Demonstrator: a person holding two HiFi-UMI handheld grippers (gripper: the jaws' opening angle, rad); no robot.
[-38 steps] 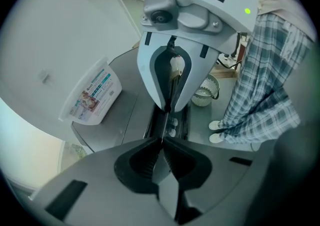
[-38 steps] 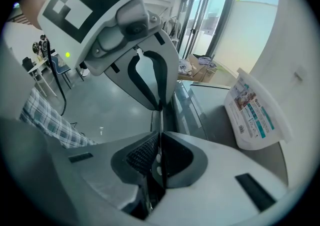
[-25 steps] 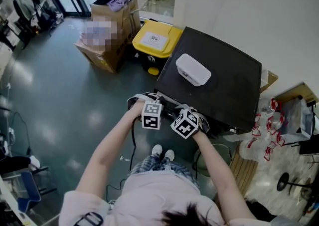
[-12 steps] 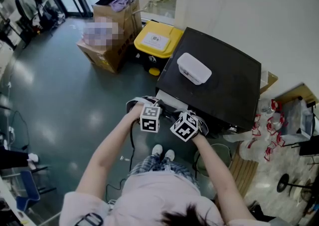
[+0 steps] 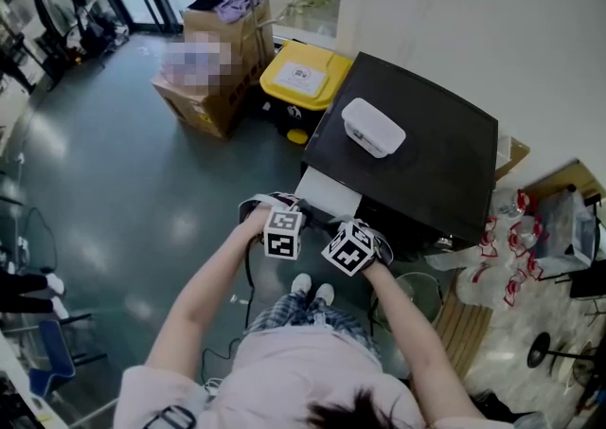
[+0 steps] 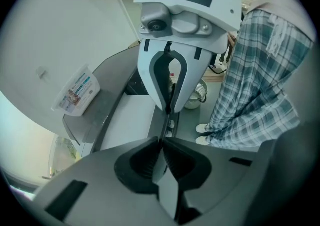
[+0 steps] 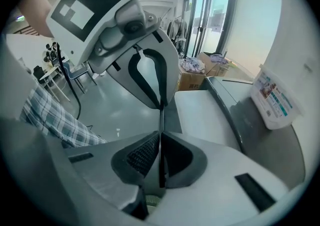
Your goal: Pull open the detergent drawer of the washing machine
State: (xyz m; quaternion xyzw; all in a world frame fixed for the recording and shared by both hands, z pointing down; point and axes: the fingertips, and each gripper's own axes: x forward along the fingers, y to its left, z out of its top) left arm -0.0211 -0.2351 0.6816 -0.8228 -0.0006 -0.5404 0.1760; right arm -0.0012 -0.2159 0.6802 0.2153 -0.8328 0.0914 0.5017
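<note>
White plastic detergent drawer (image 5: 330,196) sticks out of the washing machine (image 5: 426,162) front, toward 7 o'clock in the head view; looks partly open already. Left gripper (image 6: 162,142) and right gripper (image 7: 160,142) face each other across the drawer's outer end. Both sets of jaws are clenched on the same thin front lip, which is seen edge-on as a narrow strip between the pads.

Step in hand, as I read it: draw it further out.
- Pull straight along the slide, toward 7 o'clock, with both hands at the same pace.
- No twisting; a skewed pull would likely bind the drawer in its slot.
- Grip is on a thin lip, so hold the pinch firm and low on the pads; slipping off is the main risk.
- Ease up near the end stop.

Materials and shapes:
- Drawer: flat, smooth, matte white, rectangular.
- Machine top: dark, smooth sheet with a slight sheen and squared corners.
- White box (image 5: 373,128): sits on the top at 1 o'clock from the drawer; rounded corners, printed label.
- Pads: dark rubber, cross-hatched texture visible in the right gripper view.
- Gripper shells: smooth pale-grey plastic.
- Yellow bin (image 5: 305,75): on the glossy floor at 11 o'clock.
</note>
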